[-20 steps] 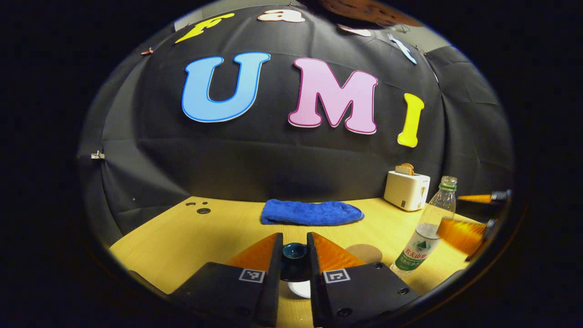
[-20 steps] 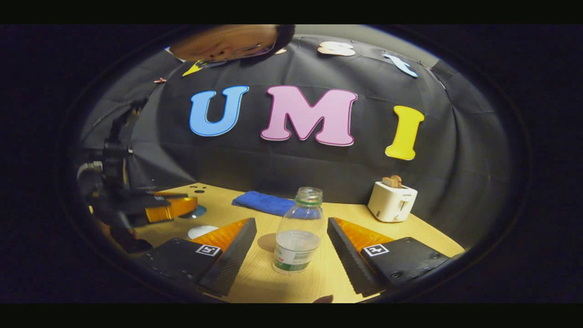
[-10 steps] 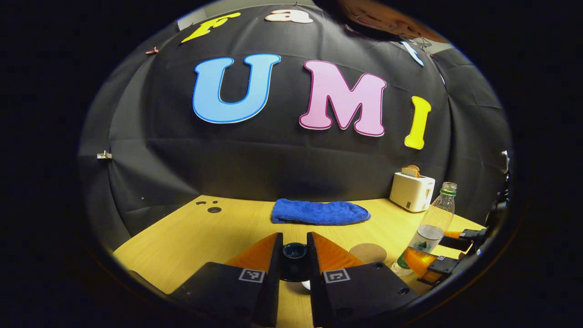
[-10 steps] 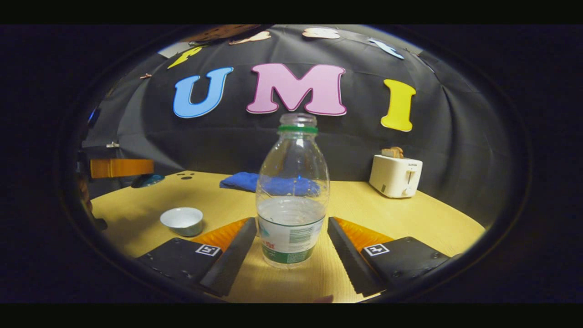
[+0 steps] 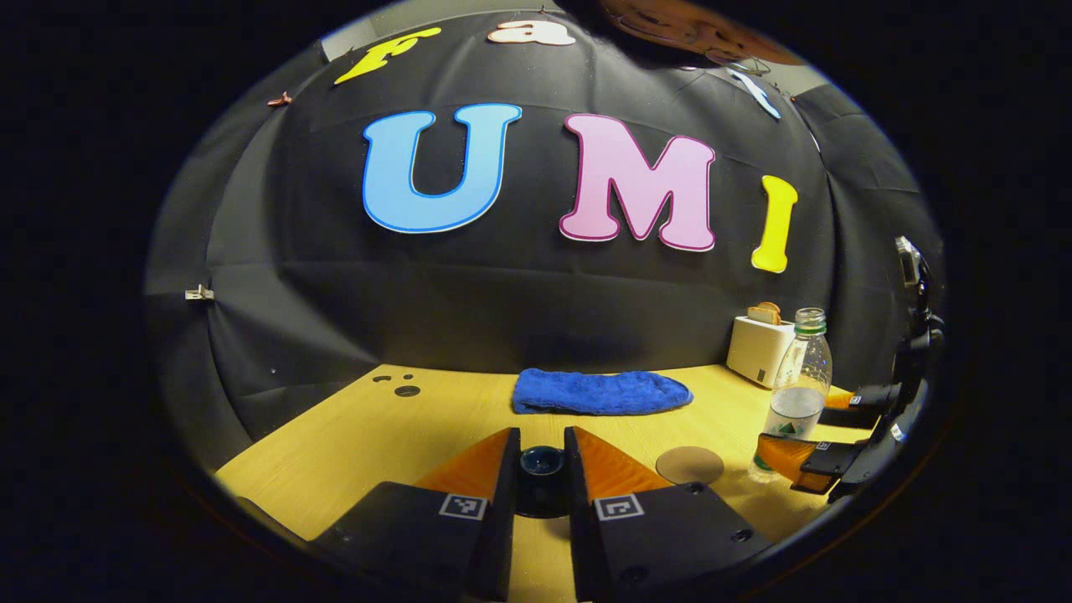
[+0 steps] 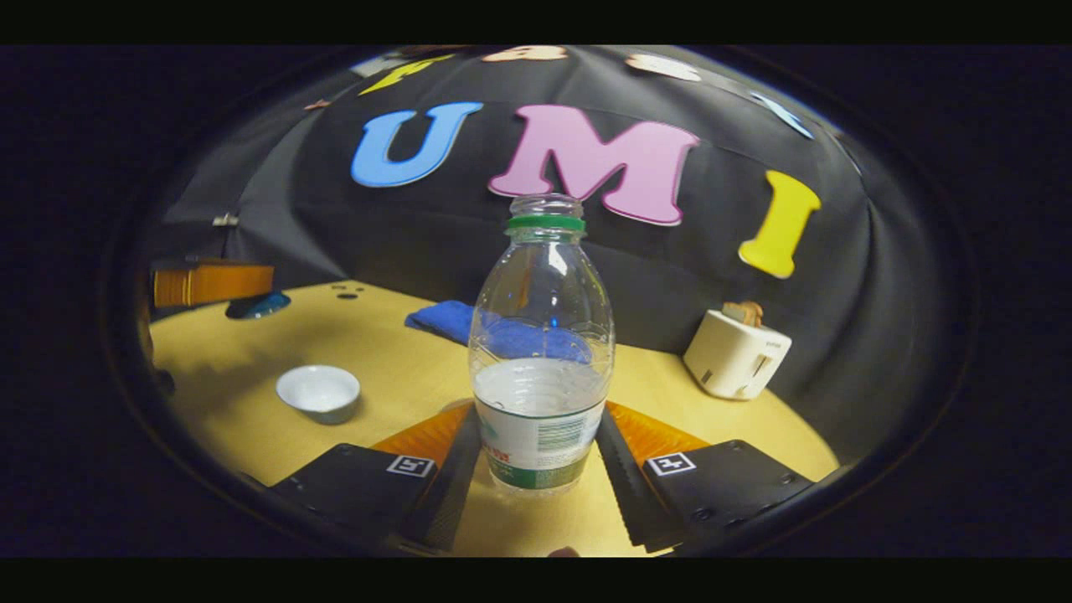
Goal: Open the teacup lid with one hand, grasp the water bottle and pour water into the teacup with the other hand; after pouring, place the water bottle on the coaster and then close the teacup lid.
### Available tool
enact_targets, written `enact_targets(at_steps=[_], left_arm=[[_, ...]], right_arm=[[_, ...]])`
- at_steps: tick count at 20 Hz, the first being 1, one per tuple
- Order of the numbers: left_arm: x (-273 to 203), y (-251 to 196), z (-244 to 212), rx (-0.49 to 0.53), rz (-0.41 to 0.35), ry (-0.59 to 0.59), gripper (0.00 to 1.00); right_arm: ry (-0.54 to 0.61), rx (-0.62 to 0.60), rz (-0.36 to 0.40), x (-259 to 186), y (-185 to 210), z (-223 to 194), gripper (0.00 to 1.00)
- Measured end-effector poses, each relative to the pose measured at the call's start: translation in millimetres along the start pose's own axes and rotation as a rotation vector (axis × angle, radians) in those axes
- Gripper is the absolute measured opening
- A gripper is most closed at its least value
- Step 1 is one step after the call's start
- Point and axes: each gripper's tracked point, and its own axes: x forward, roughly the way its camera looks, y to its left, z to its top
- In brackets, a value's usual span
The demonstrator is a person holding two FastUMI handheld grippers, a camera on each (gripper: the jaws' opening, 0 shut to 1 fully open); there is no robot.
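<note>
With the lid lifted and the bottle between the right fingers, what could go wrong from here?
1. The water bottle has no cap, so a jerky lift or early tilt may spill water on the table.
2. The right gripper holds it low at the label; the bottle might tip when raised.
3. The teacup is small and off to the side, so the pour could miss. The left gripper holds the lid by its knob; it may slip.

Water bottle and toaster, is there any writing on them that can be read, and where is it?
On the water bottle: printed label around the lower part, too small and blurred to read.
On the toaster: a small mark on the front, too blurred to read.
</note>
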Motion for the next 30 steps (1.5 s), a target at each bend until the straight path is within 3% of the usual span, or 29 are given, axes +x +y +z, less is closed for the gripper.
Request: enact_targets(at_steps=[1,7,8,10,18,21,30], left_arm=[[-1,2,2,0.003,0.001,-0.004,0.29],[-11,18,4,0.018,0.017,-0.015,0.32],[-13,22,4,0.017,0.021,-0.016,0.32],[-18,28,2,0.009,0.032,-0.013,0.29],[-33,57,-8,-0.015,0.099,0.004,0.32],[-37,63,-12,-0.023,0.115,0.008,0.29],[-43,74,-20,-0.034,0.138,0.018,0.32]], right_arm=[[0.012,-0.07,-0.003,3,-3,0,0.77],[-0.006,-0.425,-0.025,18,-3,13,0.75],[-0.011,-0.476,-0.045,20,-3,17,0.79],[-0.022,-0.568,-0.026,25,9,17,0.75],[-0.014,-0.834,0.074,40,52,-3,0.75],[-0.023,-0.93,0.081,43,56,-3,0.75],[-0.089,-1.265,0.039,51,50,16,0.75]])
